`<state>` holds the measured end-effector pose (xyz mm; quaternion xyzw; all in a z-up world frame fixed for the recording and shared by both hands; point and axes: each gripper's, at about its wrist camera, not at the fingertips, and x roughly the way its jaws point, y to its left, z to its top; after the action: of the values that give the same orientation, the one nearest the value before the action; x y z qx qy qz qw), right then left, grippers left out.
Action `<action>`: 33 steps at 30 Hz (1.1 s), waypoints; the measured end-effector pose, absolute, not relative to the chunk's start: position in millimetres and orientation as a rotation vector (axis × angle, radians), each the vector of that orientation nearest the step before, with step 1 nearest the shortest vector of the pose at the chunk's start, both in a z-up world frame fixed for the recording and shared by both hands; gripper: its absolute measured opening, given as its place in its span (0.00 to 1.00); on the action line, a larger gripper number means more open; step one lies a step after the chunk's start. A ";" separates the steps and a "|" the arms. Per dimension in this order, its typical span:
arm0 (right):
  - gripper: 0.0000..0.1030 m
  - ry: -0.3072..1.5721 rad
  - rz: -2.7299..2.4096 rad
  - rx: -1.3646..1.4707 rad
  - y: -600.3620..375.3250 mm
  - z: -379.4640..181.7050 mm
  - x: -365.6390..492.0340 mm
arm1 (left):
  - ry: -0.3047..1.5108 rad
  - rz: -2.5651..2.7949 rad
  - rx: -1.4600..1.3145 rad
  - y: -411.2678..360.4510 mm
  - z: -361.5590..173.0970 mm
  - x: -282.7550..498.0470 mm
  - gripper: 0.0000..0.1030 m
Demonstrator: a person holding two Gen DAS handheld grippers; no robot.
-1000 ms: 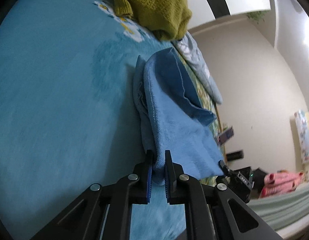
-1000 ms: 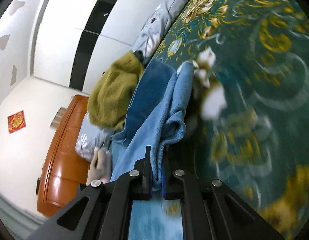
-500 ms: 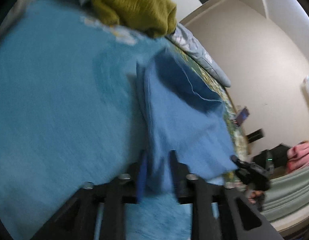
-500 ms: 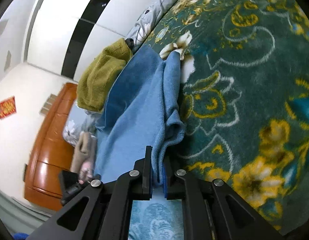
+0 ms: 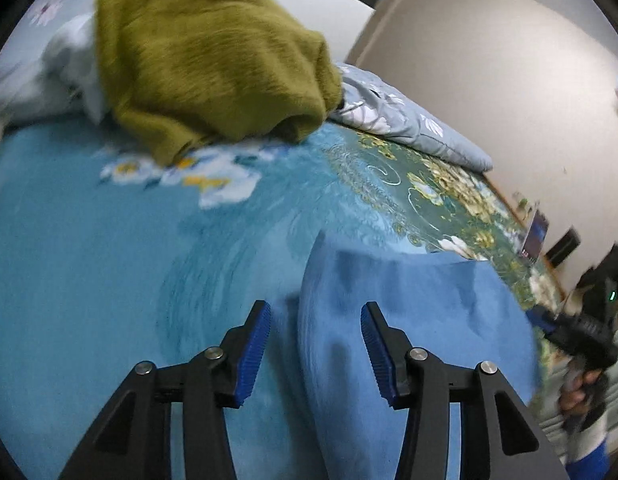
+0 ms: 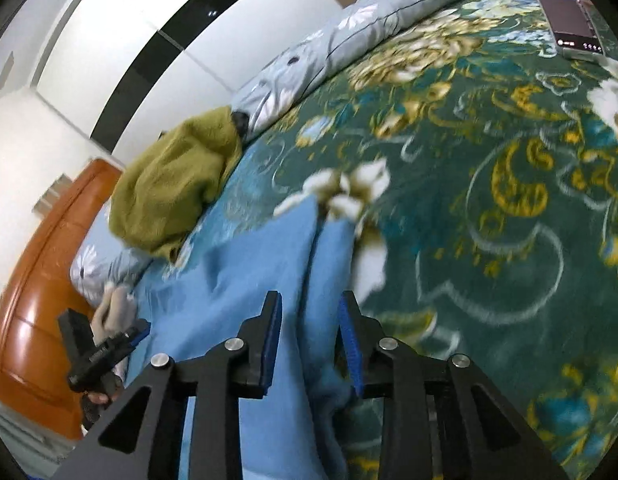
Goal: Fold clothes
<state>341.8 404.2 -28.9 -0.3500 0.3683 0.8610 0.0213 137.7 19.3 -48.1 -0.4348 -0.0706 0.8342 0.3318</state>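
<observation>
A folded light blue cloth (image 5: pixel 409 320) lies flat on the patterned blanket (image 5: pixel 109 240). My left gripper (image 5: pixel 315 346) is open, its jaws wide apart over the cloth's left edge, holding nothing. In the right wrist view the same blue cloth (image 6: pixel 249 280) lies on the blanket, and my right gripper (image 6: pixel 309 336) is open with the cloth's folded edge between its jaws. The right gripper (image 5: pixel 581 328) also shows at the far right of the left wrist view. The left gripper (image 6: pixel 97 348) shows at the lower left of the right wrist view.
An olive green knitted sweater (image 5: pixel 205 56) lies bunched at the head of the bed, also in the right wrist view (image 6: pixel 177 176). A grey floral quilt (image 5: pixel 409 120) lies rolled along the wall side. A phone or tablet (image 6: pixel 569 8) lies on the blanket. An orange wooden headboard (image 6: pixel 37 280) stands at left.
Both grippers have opened and let go of the blue cloth, which now lies flat on the blanket. The left gripper has tilted up toward the sweater.
</observation>
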 end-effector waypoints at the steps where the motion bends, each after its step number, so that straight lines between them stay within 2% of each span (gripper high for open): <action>1: 0.30 1.134 2.667 -1.093 406.6 -29.2 334.4 | -0.172 2.174 -1.133 24.0 -48.7 134.8 0.48; 4: 0.30 1.115 2.662 -1.121 413.7 -30.3 312.0 | -0.135 2.154 -1.113 37.4 -49.9 128.3 0.44; 7: 0.30 1.123 2.656 -1.174 415.4 -36.1 284.3 | -0.121 2.140 -1.095 43.2 -46.6 129.5 0.25; 9: 0.30 1.120 2.645 -1.215 415.3 -40.2 267.4 | -0.144 2.121 -1.094 42.4 -45.8 126.9 0.17; 13: 0.30 1.153 2.633 -1.269 416.5 -47.6 251.5 | -0.214 2.104 -1.089 36.0 -44.5 121.9 0.10; 14: 0.28 1.159 2.635 -1.269 416.7 -47.8 251.2 | -0.232 2.101 -1.087 34.1 -44.0 120.8 0.07; 15: 0.17 1.164 2.640 -1.268 416.7 -47.7 251.1 | -0.250 2.097 -1.084 32.3 -43.6 119.7 0.05; 17: 0.04 1.189 2.674 -1.237 416.2 -42.7 253.7 | -0.300 2.098 -1.068 26.7 -40.6 117.0 0.05; 19: 0.03 1.212 2.728 -1.147 417.9 -31.1 259.4 | -0.358 2.105 -1.042 19.5 -35.8 113.9 0.04; 21: 0.03 1.186 2.765 -1.068 419.2 -19.6 263.6 | -0.341 2.130 -1.058 19.4 -38.5 109.4 0.04; 27: 0.03 1.124 2.605 -1.231 424.0 -52.9 253.0 | -0.318 2.145 -1.194 24.0 -69.6 96.8 0.04; 31: 0.03 1.138 2.593 -1.236 425.6 -57.7 253.8 | -0.336 2.131 -1.251 20.2 -77.6 92.6 0.05; 33: 0.03 1.086 2.581 -1.230 427.1 -52.1 256.7 | -0.312 2.137 -1.252 19.9 -73.1 94.6 0.08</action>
<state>256.7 427.1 -52.1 -0.4017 0.3549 0.8432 0.0417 94.6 19.9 -73.1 -0.4758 -0.1184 0.8119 0.3169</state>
